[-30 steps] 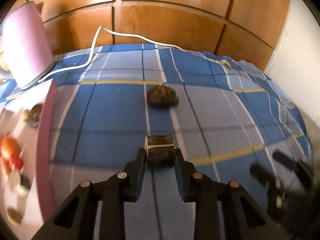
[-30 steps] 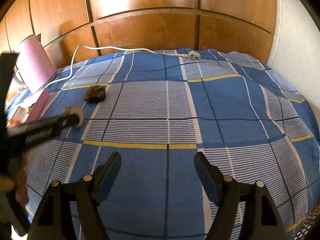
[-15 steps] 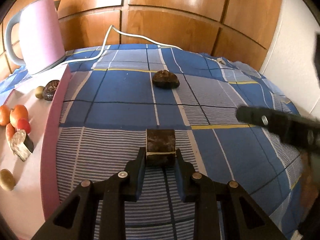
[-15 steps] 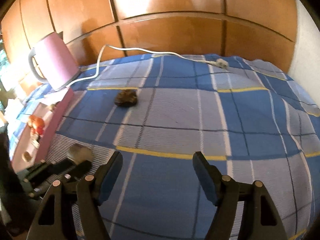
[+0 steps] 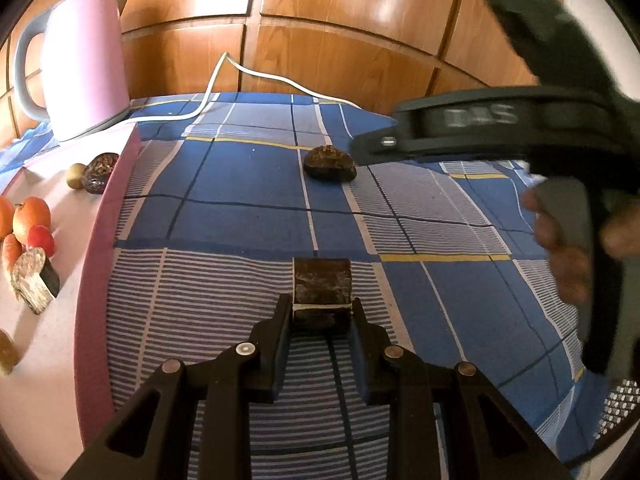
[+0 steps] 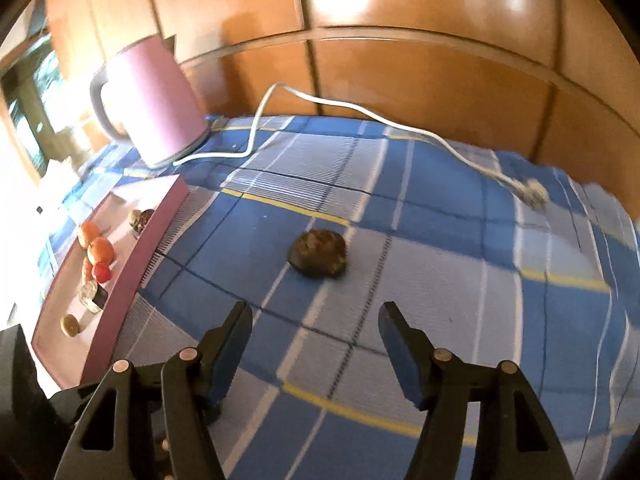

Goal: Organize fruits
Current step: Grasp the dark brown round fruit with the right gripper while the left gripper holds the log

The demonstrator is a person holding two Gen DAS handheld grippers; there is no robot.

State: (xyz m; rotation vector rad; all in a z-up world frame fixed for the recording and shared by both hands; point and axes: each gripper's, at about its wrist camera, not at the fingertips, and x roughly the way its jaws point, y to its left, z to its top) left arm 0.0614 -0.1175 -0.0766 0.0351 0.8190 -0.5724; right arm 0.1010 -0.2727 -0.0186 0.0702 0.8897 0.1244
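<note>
Both wrist cameras are looking low along their fingers across the checked bedcover [image 5: 224,184] toward the wooden wall [image 6: 400,80], sharing the pink kettle [image 5: 86,60], tray [image 6: 132,264] and dark lump [image 6: 318,253].

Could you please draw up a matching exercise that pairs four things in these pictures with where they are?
Things:
1. dark brown block
2. dark round lump
3. pink kettle
4. orange fruits

Places:
A. in the pink tray
B. alone on the blue checked cloth
C. between the fingers of the left hand-held gripper
D. at the back, beyond the tray

Pairs: 1-C, 2-B, 3-D, 4-A
</note>
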